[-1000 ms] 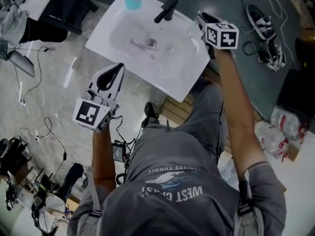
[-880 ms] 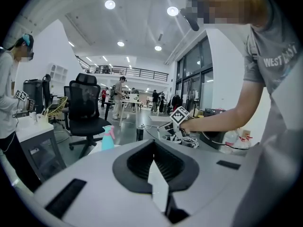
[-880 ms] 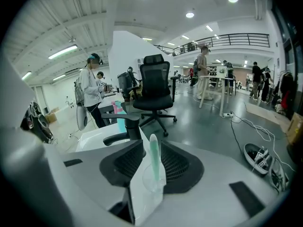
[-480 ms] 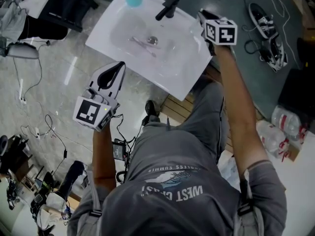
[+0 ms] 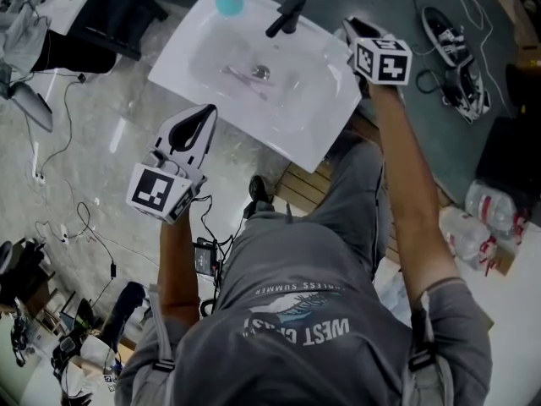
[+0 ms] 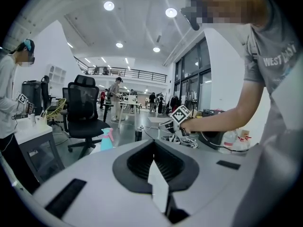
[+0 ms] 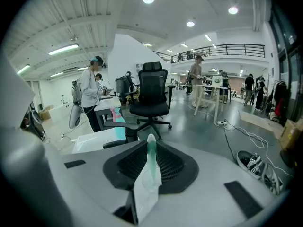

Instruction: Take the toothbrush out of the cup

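Just closed, the jaws of the right gripper [image 7: 150,150] pinch the toothbrush [image 7: 151,164]; tap [image 7: 124,132] and cup [image 7: 117,116] stand beyond, leftward. On the left gripper [image 6: 154,161] the jaws are pressed together

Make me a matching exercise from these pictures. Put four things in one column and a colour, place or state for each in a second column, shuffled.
Things:
1. cup
2. faucet
3. shoes
4. left gripper

Descriptions:
A. black, on the far edge of the sink
B. jaws together, nothing between them
C. on the floor, right of the sink in the head view
D. teal, on a far corner of the sink

Pairs: 1-D, 2-A, 3-C, 4-B
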Action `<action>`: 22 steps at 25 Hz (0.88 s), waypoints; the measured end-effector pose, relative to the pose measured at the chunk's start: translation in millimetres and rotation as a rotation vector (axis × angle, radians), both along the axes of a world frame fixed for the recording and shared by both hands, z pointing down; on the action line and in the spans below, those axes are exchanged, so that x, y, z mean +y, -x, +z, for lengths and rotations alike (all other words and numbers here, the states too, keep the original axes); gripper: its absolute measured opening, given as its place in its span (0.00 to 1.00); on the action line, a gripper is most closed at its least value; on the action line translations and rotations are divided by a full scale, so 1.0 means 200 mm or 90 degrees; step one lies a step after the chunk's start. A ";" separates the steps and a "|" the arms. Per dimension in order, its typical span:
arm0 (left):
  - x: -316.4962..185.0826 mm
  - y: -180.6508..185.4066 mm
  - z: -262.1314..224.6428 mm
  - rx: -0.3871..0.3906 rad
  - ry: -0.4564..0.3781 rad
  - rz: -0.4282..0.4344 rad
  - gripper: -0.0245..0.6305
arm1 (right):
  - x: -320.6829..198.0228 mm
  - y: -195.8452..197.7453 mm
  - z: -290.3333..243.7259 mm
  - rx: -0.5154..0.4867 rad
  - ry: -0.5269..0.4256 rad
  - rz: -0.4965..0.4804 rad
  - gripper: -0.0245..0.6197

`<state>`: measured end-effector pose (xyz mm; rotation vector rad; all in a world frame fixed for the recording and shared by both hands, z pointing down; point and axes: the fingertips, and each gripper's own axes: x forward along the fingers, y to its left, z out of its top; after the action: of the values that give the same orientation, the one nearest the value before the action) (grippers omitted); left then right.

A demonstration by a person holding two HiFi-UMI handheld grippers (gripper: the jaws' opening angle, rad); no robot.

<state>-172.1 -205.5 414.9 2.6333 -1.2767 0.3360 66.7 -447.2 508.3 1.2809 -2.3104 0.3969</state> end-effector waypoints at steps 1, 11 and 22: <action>0.01 0.00 -0.01 0.000 -0.004 0.003 0.04 | 0.01 0.00 -0.02 0.000 -0.005 0.001 0.15; 0.03 0.03 -0.07 0.003 -0.020 0.001 0.04 | 0.09 -0.02 -0.24 -0.001 -0.052 0.010 0.15; 0.09 0.05 -0.18 0.005 -0.051 0.018 0.04 | 0.22 -0.01 -0.51 -0.009 -0.100 0.009 0.15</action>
<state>-182.3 -187.7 378.3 2.7194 -1.2770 0.2836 68.5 -403.3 406.2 1.3734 -2.3853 0.2332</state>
